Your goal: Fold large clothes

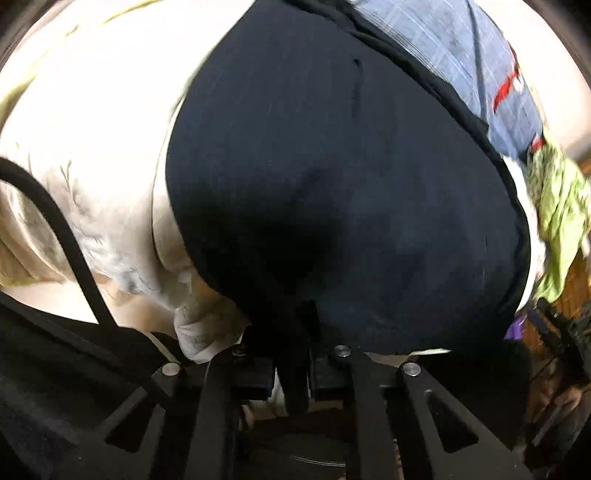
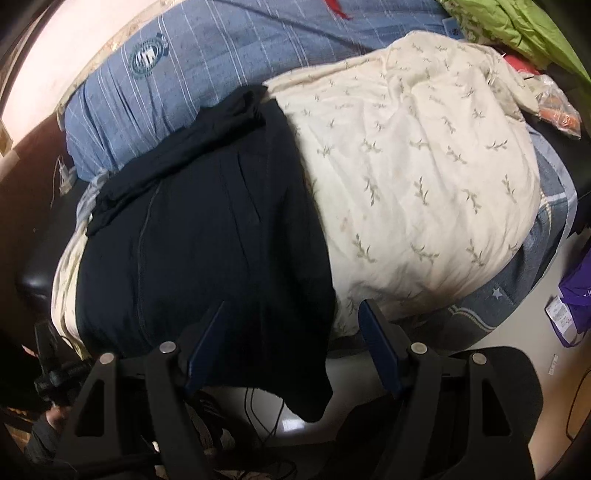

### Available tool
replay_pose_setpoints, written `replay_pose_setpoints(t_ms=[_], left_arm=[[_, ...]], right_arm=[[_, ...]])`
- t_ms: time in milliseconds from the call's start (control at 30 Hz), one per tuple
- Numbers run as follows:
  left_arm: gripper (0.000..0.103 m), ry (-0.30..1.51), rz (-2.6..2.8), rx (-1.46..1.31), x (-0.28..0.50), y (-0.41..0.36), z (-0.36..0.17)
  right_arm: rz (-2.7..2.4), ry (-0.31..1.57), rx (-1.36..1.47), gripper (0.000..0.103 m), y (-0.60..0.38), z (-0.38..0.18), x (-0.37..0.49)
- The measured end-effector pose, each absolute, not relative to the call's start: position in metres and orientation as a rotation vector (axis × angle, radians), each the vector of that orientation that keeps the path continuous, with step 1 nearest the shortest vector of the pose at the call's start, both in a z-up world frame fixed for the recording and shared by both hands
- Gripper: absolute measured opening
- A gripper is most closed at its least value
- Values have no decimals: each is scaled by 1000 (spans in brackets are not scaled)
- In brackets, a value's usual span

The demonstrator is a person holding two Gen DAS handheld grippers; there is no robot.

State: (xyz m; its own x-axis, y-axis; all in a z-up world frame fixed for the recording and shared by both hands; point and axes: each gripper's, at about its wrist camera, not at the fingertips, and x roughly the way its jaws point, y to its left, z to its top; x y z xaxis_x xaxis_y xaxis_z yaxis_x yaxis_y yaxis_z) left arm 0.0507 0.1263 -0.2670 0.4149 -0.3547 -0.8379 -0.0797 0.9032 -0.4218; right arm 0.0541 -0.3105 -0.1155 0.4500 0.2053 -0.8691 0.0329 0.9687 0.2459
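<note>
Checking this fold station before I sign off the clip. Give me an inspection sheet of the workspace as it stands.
Surface: bed, cream leaf-print quilt over a blue striped cover.
Job's things: dark garment spread on the quilt, near edge hanging over the bedside.
Clutter: green cloth, plastic packet, purple bag on the floor.
Grippers: left gripper shut on the garment's edge; right gripper open, fingers astride the hanging edge.
Cables: thin black wires below the bed edge; black cable beside the left gripper.
Surroundings: pale floor.
</note>
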Motion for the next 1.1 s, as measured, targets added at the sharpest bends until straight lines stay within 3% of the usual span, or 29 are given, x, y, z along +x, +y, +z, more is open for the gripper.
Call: replay_pose_setpoints(t_ms=[400, 767, 867, 933, 1100], left_arm=[[7, 1134, -190, -555, 40, 141, -258], [7, 1146, -186, -554, 42, 143, -263], [7, 1148, -177, -534, 44, 138, -261], [7, 1142, -173, -526, 44, 134, -259], [7, 1096, -200, -557, 37, 137, -249]], right_arm=[[109, 1298, 254, 73, -316, -161, 32], [232, 1356, 317, 73, -303, -210, 69], [266, 1384, 287, 45, -295, -216, 71], [300, 1405, 307, 10, -293, -214, 69], [385, 1348, 357, 7, -294, -185, 56]])
